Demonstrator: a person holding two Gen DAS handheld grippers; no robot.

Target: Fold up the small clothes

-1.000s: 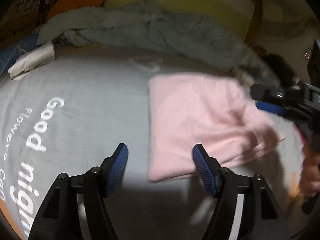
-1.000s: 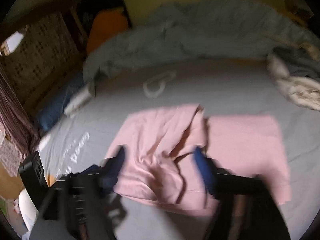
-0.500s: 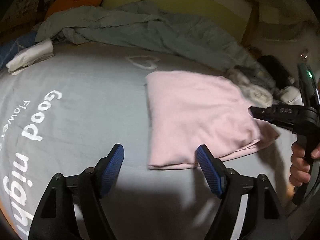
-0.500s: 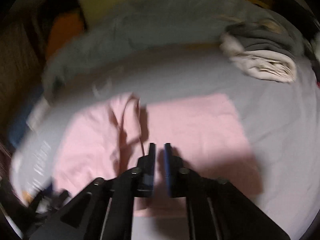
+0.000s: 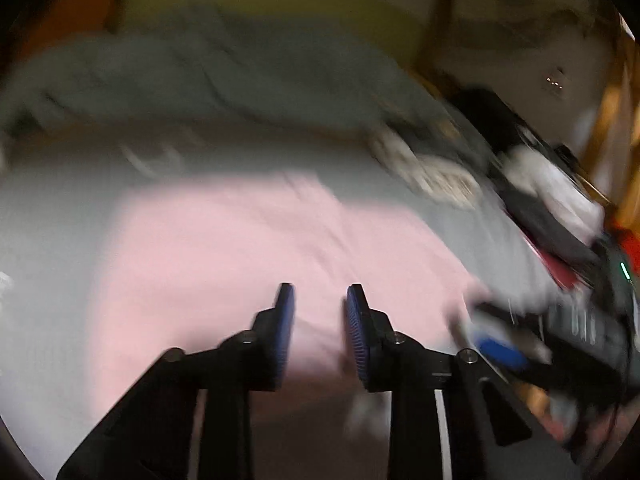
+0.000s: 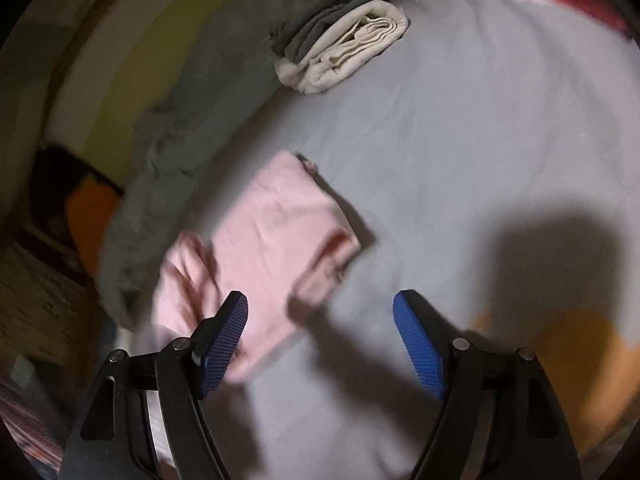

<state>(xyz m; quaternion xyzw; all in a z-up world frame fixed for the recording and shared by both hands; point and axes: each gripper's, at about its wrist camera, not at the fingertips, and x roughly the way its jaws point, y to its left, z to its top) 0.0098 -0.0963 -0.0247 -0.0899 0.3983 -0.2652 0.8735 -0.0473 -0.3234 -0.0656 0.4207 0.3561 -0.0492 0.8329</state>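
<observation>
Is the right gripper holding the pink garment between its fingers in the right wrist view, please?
No, the right gripper stands wide open with nothing between its fingers, and the pink garment lies folded on the grey bedsheet.

The left wrist camera sits behind the left tool [image 5: 320, 300] and looks forward and downward along its two fingers, close over the pink garment [image 5: 248, 256] on the bed [image 5: 52, 208], facing the rumpled grey blanket [image 5: 224, 80] at the far side; this view is blurred. The right wrist camera sits behind the right tool [image 6: 320, 312] and also tilts downward at the bed [image 6: 480, 128], with its view rolled. Both views share the pink garment [image 6: 280, 232], the grey blanket [image 6: 192, 112] and the folded cream cloth [image 6: 348, 52]. The left view also catches the right tool [image 5: 500, 348] at its right edge.
</observation>
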